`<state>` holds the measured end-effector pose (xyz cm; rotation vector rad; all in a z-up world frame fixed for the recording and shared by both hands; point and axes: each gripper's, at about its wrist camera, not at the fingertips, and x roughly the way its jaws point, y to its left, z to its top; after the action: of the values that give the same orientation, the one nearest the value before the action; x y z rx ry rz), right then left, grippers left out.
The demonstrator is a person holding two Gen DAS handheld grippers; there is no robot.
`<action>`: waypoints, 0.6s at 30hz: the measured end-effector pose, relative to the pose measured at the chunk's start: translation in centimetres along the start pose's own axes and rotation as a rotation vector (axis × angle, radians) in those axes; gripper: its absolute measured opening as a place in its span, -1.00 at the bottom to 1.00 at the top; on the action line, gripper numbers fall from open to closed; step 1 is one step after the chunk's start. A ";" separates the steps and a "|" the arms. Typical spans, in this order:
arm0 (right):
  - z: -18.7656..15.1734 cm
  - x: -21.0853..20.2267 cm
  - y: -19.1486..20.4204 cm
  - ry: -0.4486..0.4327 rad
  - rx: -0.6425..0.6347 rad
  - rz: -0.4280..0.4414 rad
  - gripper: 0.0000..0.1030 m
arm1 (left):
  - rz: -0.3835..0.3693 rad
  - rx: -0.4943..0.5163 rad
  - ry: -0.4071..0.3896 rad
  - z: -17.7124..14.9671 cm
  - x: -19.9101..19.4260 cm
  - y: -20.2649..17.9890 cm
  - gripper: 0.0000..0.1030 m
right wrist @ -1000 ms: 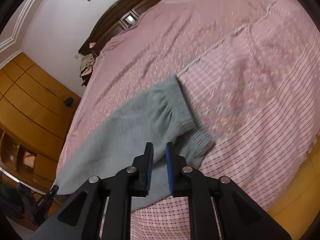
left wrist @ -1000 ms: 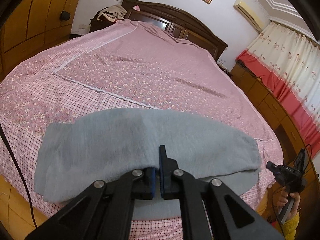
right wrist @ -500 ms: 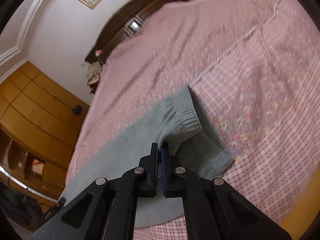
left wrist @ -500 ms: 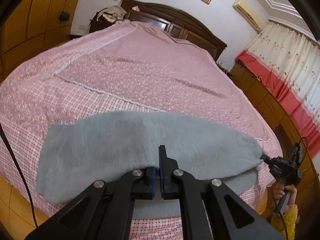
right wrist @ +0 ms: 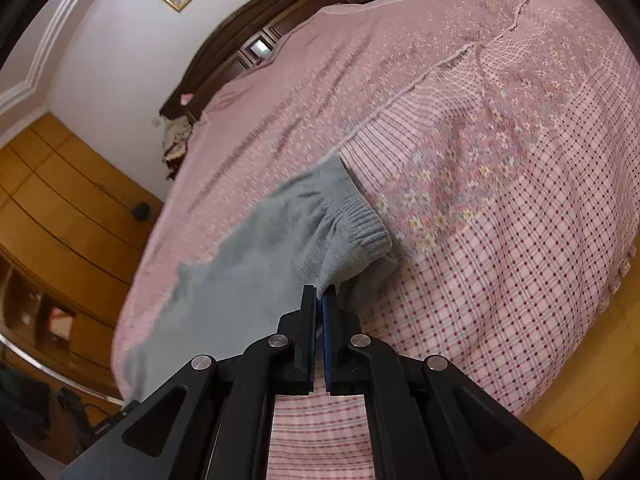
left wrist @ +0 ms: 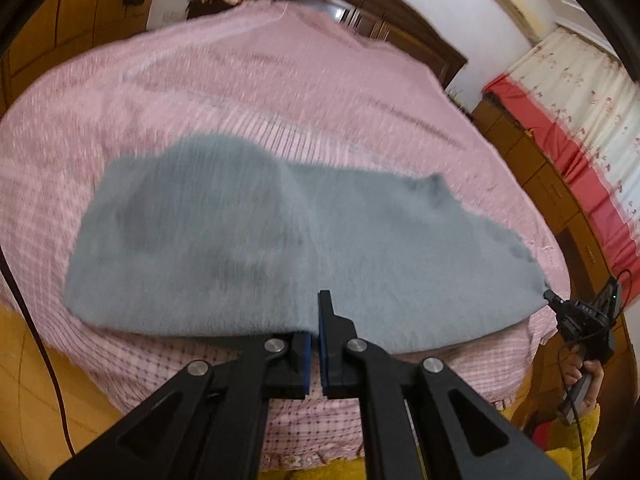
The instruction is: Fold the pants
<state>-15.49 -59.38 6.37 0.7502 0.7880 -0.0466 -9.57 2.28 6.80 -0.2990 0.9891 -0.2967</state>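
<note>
Both tongs are clamped on the grey pants (left wrist: 248, 240) lying mid-frame on the pink bed (left wrist: 280, 92), left gripper (left wrist: 314, 344) at the near edge, right gripper (right wrist: 320, 308) by the cuff, so lift evenly, keeping edges aligned.

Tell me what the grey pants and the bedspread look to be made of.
Grey pants: soft knit, probably fleece or cotton jersey; matte, fuzzy surface, ribbed cuff. Bedspread: thin woven cloth, likely cotton; matte, printed pink checks and flowers, a stitched trim line.
</note>
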 end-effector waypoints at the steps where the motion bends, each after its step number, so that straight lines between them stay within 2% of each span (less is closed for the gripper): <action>1: -0.2 0.3 0.1 -0.001 -0.019 -0.027 -0.92 | 0.011 0.003 0.014 -0.3 0.7 0.1 -0.94; 5: -0.8 1.6 0.5 0.023 -0.081 -0.108 -0.91 | 0.034 0.012 0.038 -0.9 2.0 0.6 -0.94; 9: -1.3 2.2 1.0 0.039 -0.126 -0.177 -0.72 | 0.011 0.006 0.048 -1.1 1.9 1.1 -0.92; 11: -1.1 2.0 1.3 0.045 -0.135 -0.210 -0.58 | 0.008 0.005 0.057 -1.2 1.2 1.3 -0.78; 14: -1.0 1.5 2.0 0.046 -0.149 -0.243 -0.57 | 0.027 -0.005 0.045 -1.3 -0.4 1.9 -0.53; 16: -1.1 0.8 2.6 0.035 -0.180 -0.269 -0.57 | 0.052 -0.010 0.025 -1.4 -1.8 2.3 -0.45; 18: -1.0 0.2 3.6 0.020 -0.216 -0.294 -0.57 | 0.071 -0.014 0.006 -1.5 -2.8 2.9 -0.44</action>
<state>-14.85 -55.99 7.87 0.4271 0.9021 -0.2149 -11.96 5.86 7.03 -0.2751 1.0063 -0.2259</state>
